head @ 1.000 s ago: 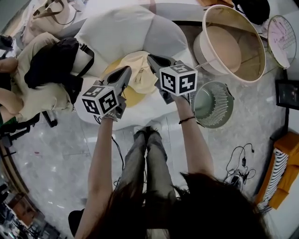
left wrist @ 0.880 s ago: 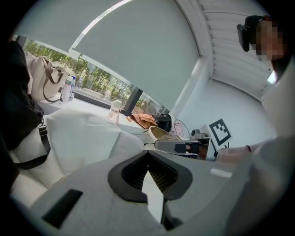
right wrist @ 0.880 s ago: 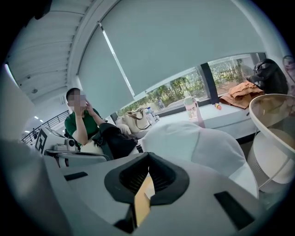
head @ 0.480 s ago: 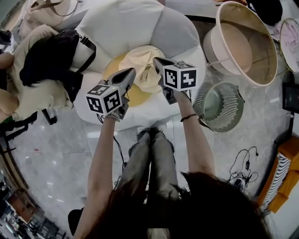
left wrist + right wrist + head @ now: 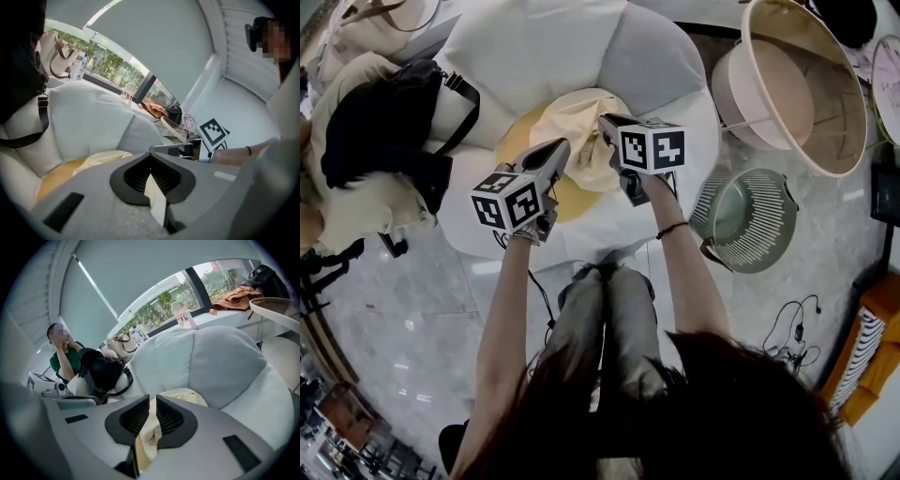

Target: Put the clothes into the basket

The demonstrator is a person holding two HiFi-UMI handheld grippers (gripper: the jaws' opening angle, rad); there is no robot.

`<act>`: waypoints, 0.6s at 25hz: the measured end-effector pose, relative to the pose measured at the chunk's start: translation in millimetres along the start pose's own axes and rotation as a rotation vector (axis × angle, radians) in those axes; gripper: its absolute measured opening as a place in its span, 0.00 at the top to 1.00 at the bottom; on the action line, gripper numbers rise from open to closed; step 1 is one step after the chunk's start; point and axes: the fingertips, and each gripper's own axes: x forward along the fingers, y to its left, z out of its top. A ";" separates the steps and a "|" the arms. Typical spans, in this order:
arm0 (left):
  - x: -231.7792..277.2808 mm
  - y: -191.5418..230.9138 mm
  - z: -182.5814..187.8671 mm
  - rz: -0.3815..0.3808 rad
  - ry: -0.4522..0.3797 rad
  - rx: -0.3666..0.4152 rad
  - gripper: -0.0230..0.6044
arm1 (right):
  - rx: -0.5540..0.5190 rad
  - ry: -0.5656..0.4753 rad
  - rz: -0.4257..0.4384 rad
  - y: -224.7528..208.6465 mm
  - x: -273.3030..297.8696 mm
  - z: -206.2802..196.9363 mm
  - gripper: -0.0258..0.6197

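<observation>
A cream garment (image 5: pixel 572 117) lies bunched on the white and grey sofa (image 5: pixel 534 47), over a yellow piece (image 5: pixel 567 195). My left gripper (image 5: pixel 561 147) sits at its near left edge, my right gripper (image 5: pixel 605 123) at its right side. In the left gripper view the jaws (image 5: pixel 150 159) are shut with a cream strip of cloth (image 5: pixel 155 199) pinched between them. The right gripper (image 5: pixel 152 399) is shut on cream cloth (image 5: pixel 151 439) too. The large beige round basket (image 5: pixel 836 94) stands to the right of the sofa, apart from both grippers.
A black bag with a strap (image 5: pixel 380 117) rests on the sofa's left part, next to a seated person (image 5: pixel 63 355). A green slatted bin (image 5: pixel 745 220) stands on the marble floor right of my right arm. Cables (image 5: pixel 783 328) lie on the floor further right.
Both grippers have sunk toward the sofa seat together, still shut on the cream garment, which now lies lower and more bunched on the cushion.
</observation>
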 end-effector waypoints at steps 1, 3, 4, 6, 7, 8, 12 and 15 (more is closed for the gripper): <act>3.3 3.0 -1.1 0.000 -0.002 -0.002 0.95 | 0.002 0.004 0.003 -2.2 4.2 -1.3 0.94; 10.3 8.2 -4.6 0.001 -0.004 -0.005 0.95 | 0.003 0.012 0.003 -7.8 11.9 -5.2 0.94; 13.7 10.4 -6.9 0.002 -0.004 -0.007 0.95 | 0.004 0.016 0.003 -11.0 15.4 -7.7 0.94; 20.0 14.8 -11.5 0.002 -0.006 -0.009 0.95 | 0.013 0.022 0.003 -16.9 22.3 -13.0 0.93; 22.6 17.4 -14.2 0.002 -0.006 -0.011 0.95 | 0.023 0.025 0.004 -19.6 25.9 -16.3 0.91; 25.0 19.9 -17.2 0.003 -0.006 -0.014 0.95 | 0.038 0.030 0.003 -22.4 29.4 -20.2 0.84; 32.2 30.1 -29.9 0.007 -0.004 -0.026 0.95 | 0.063 0.046 -0.036 -38.2 41.4 -35.0 0.71; 36.3 38.3 -37.9 0.014 -0.005 -0.034 0.95 | 0.075 0.053 -0.057 -47.9 49.9 -45.3 0.63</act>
